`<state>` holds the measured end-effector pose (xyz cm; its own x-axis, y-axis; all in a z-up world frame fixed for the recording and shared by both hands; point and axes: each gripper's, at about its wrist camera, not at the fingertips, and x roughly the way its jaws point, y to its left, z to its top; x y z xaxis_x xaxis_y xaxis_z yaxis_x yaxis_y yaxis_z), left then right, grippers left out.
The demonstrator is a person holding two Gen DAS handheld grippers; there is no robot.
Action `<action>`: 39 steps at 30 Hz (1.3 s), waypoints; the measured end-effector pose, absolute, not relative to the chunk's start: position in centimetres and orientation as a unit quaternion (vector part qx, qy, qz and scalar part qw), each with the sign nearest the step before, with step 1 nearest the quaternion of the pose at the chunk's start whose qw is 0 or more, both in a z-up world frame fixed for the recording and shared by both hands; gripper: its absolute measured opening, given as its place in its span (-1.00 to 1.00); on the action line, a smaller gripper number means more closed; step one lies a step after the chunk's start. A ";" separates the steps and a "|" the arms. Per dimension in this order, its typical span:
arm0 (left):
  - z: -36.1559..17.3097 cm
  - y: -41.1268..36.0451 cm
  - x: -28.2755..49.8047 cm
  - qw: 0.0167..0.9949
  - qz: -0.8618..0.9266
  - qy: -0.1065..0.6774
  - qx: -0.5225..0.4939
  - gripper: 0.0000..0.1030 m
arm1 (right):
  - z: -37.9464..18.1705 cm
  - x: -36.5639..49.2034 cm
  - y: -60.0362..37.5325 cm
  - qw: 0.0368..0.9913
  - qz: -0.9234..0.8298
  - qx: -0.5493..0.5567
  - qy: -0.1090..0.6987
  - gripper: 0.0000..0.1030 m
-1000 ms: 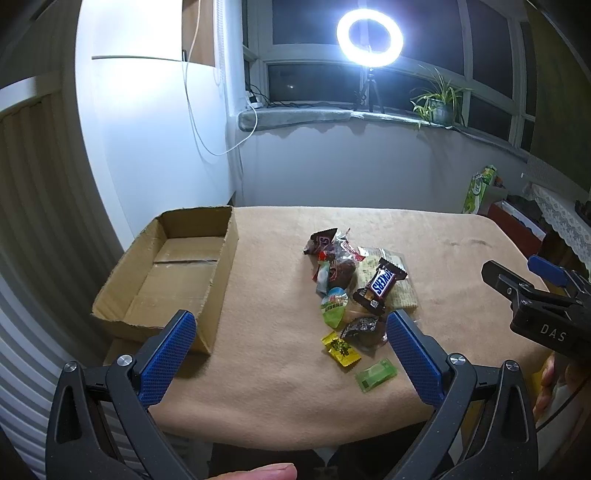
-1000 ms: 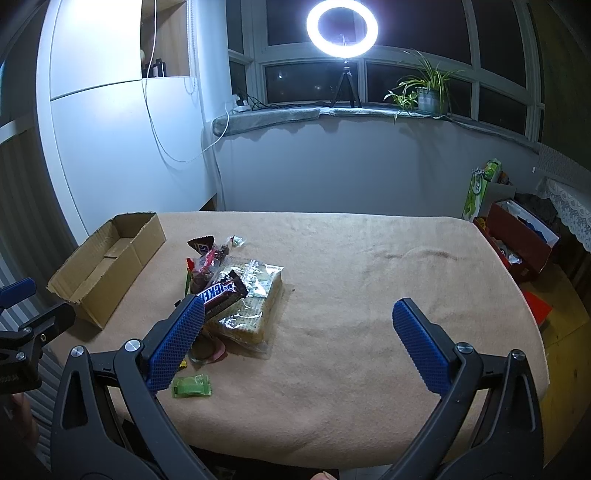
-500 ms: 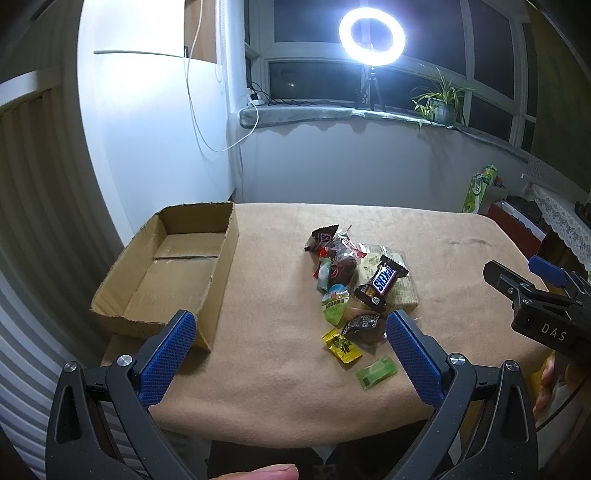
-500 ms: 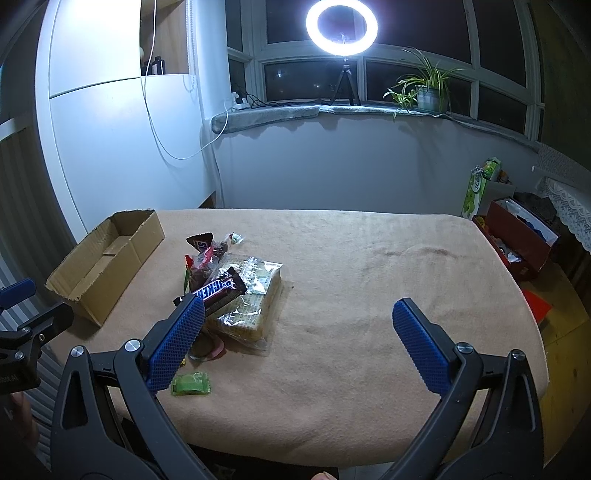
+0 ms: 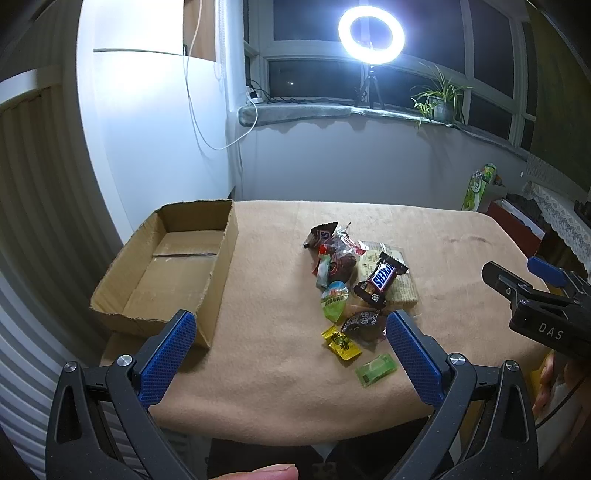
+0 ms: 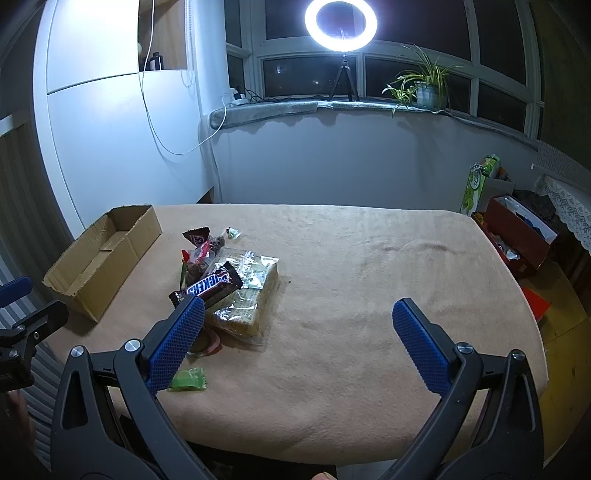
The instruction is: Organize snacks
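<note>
While both claws hang wide open over the near edge, a small heap of snacks lies left of centre on the tan-covered desk (image 6: 369, 295). A Snickers bar (image 5: 380, 280) sits on top of a clear-wrapped wafer pack (image 6: 245, 302), its long axis running diagonally from the near-left to the far-right in the left wrist view, one crimped end toward the window. The wafer pack lies flat beneath it, its long side angled the same way. Touching the bar on its left are a red-and-dark wrapped sweet (image 5: 340, 258) and a green-topped jelly cup (image 5: 334, 304); a second, smaller brown Snickers wrapper (image 5: 320, 235) lies at the far end of the heap. Nearer the desk edge rest a dark foil sweet (image 5: 362, 324), a yellow candy (image 5: 341, 343) and, just apart from them, a green candy (image 5: 376, 369) with its long axis slanting up to the right.

An open cardboard box (image 5: 125, 295) stands at the left edge of the desk, its long axis running away from the camera, well apart from the heap.

The left claw (image 5: 286, 358) holds nothing, its blue pads spread on either side of the near candies. The right claw (image 6: 295, 347) is likewise spread and unladen, above bare cloth to the right of the heap. A ring light (image 6: 340, 24) glows on the windowsill behind.
</note>
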<state>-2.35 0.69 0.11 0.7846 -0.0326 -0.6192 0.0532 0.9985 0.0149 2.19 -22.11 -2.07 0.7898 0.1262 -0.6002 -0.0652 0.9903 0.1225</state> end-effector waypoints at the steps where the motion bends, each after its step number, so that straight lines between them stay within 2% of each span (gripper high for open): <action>1: 0.1 0.7 -2.3 0.944 -0.023 0.328 0.016 0.99 | -2.0 2.2 -22.0 0.945 0.051 0.048 0.320 1.00; 39: -1.0 0.9 -2.2 0.940 -0.022 0.341 0.013 0.99 | -2.3 2.2 -21.4 0.941 0.053 0.041 0.330 1.00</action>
